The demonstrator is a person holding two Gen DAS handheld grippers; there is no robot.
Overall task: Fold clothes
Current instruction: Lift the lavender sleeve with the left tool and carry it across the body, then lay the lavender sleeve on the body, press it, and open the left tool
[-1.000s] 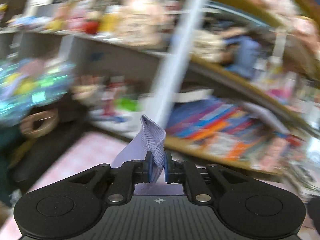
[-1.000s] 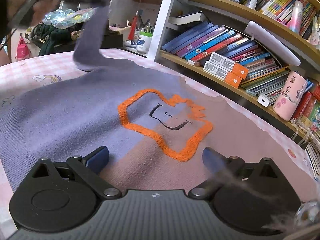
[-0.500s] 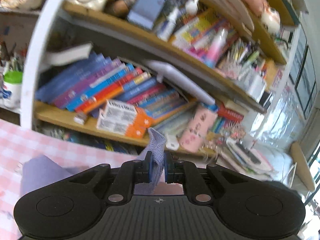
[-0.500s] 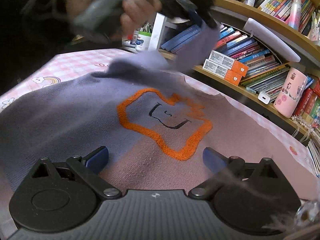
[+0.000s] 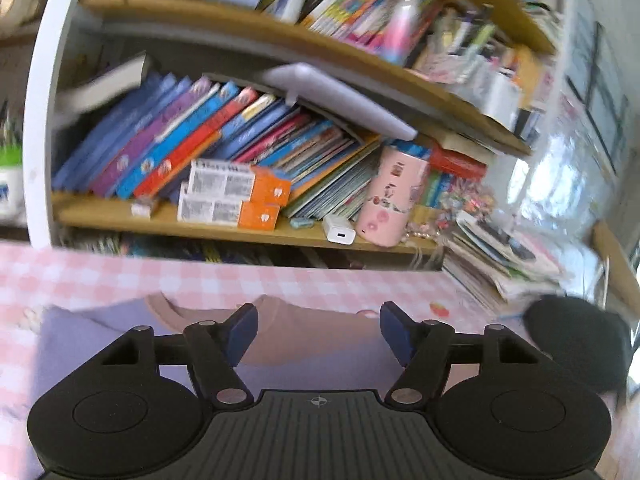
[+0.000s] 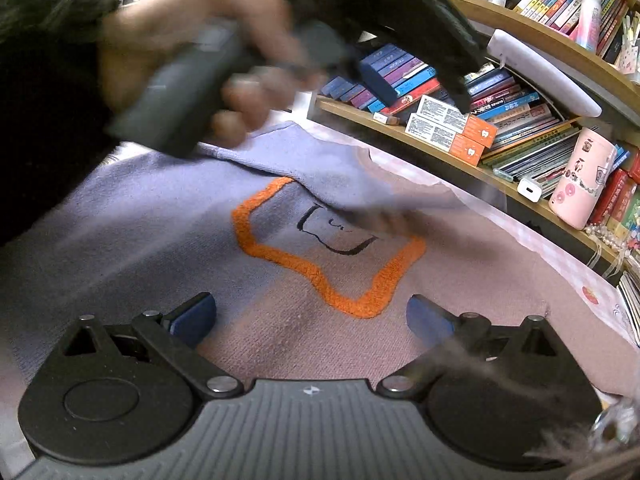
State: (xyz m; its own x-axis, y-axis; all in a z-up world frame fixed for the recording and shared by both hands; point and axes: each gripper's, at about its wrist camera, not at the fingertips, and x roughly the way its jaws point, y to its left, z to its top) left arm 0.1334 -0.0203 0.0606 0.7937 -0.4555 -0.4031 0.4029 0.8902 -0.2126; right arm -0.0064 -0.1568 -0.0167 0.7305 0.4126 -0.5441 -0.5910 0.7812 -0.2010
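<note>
A lilac and dusty-pink knit sweater [image 6: 132, 220] with an orange outline patch [image 6: 320, 276] lies flat on the pink checked tablecloth [image 5: 120, 280]. Its lilac sleeve [image 6: 320, 160] lies folded across the chest. In the left wrist view the sweater [image 5: 304, 340] lies under my left gripper [image 5: 318, 330], which is open and empty above the neckline. My right gripper [image 6: 312, 316] is open and empty, low over the sweater's lower part. The person's hand holding the left gripper [image 6: 416, 80] shows blurred above the sleeve.
A wooden bookshelf [image 5: 248, 232] with books, orange-white boxes [image 5: 232, 196], a pink tumbler [image 5: 392, 200] and a white charger [image 5: 340, 232] stands just behind the table. A stack of magazines [image 5: 500, 256] lies at the right.
My left gripper carried the sleeve across the sweater to the right, then opened and let it go. The sleeve now lies on the chest. My right gripper stayed still and open.
</note>
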